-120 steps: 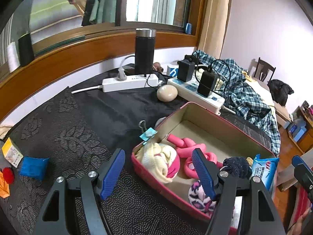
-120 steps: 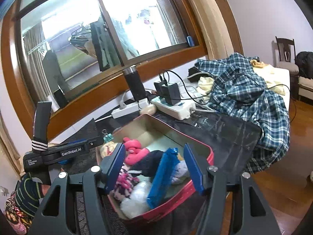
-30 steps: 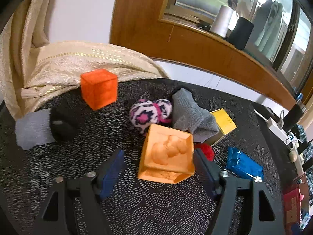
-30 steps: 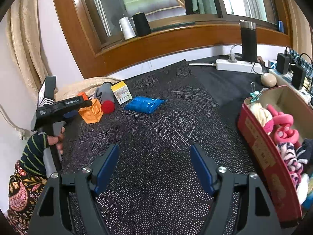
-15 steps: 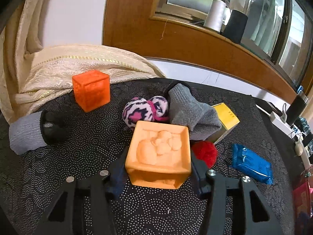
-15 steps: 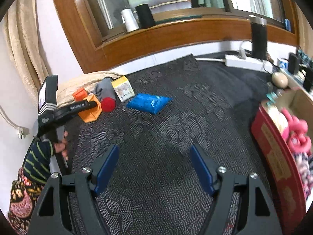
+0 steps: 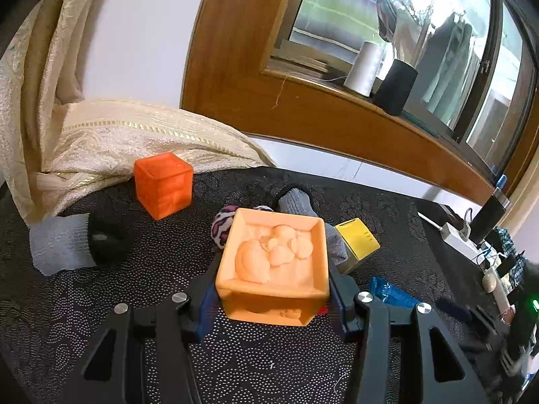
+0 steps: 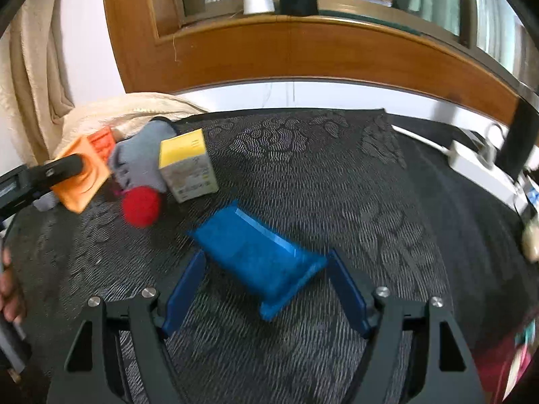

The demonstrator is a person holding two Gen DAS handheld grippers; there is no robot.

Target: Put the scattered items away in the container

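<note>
My left gripper [image 7: 274, 298] is shut on a pale orange moulded cube [image 7: 274, 264] and holds it just above the black cloth; the cube also shows in the right wrist view [image 8: 79, 181]. My right gripper [image 8: 264, 281] is open, its jaws on either side of a blue packet [image 8: 257, 257] that lies on the cloth. Near the cube lie a grey sock [image 8: 141, 158], a yellow box [image 8: 187, 166], a red pompom [image 8: 141, 205], a bright orange cube [image 7: 163, 183], a pink patterned ball [image 7: 222, 227] and a grey and black sock [image 7: 75, 244]. The container is a blur at the lower right [image 8: 502, 360].
A cream curtain [image 7: 101, 134] lies bunched at the table's back left. A wooden window sill [image 8: 303, 43] with two thread spools runs along the back. A white power strip [image 8: 481, 165] and a black flask [image 7: 488, 213] stand at the far right.
My left gripper has closed on the pale orange cube and lifted it slightly. My right gripper has moved forward and left across the cloth until the blue packet sits between its open jaws.
</note>
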